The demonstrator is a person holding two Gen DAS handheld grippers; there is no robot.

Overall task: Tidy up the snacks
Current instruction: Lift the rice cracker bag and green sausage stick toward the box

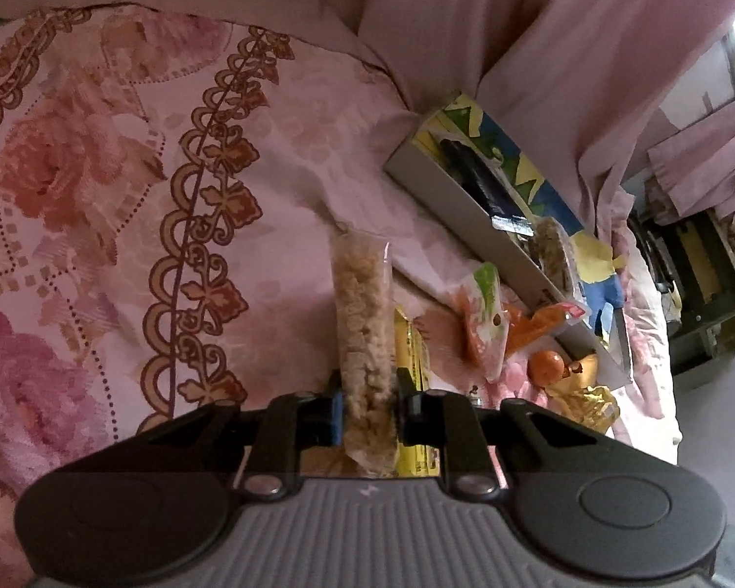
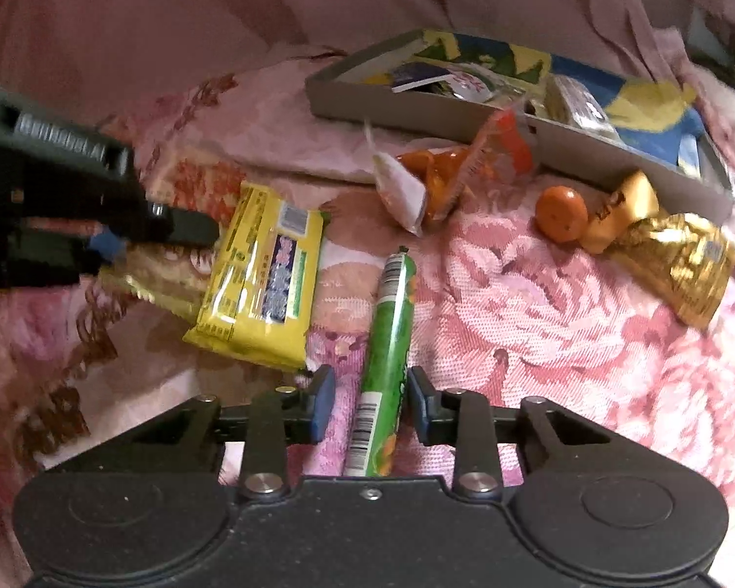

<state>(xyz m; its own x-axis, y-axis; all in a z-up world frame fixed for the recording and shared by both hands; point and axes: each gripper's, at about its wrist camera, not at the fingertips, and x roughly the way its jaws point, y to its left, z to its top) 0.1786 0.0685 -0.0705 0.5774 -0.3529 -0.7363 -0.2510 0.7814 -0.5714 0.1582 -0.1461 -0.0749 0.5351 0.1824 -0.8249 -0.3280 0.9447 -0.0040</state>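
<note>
Left wrist view is showing the left gripper (image 1: 366,404) closing its fingers on a long clear-plastic packet of pale crumbly puffed-rice bar (image 1: 362,338), which is running straight out ahead between the pads, over the floral pink bedspread (image 1: 98,196). The packet is looking light and brittle: a hard squeeze would probably be crushing the crumbly bar, and the slick film could be slipping, so gripping across the narrow sides near the middle seems wisest.

In the right wrist view, the right gripper (image 2: 370,404) is standing partly open around a slim green foil-wrapped tube of snacks (image 2: 387,338) lying on the bedspread; the right-hand pad is looking close to the tube while a gap is showing on the left, so it is not yet clamping. The tube is appearing stiff, round and glossy, likely rolling, so pinching across its middle should be steadying it.

Beyond the fingers, the shallow grey cardboard tray with a blue-and-yellow printed lining (image 2: 392,105) is already holding several packets, and a flat yellow plastic packet (image 2: 262,284) is lying just left of the tube.
</note>
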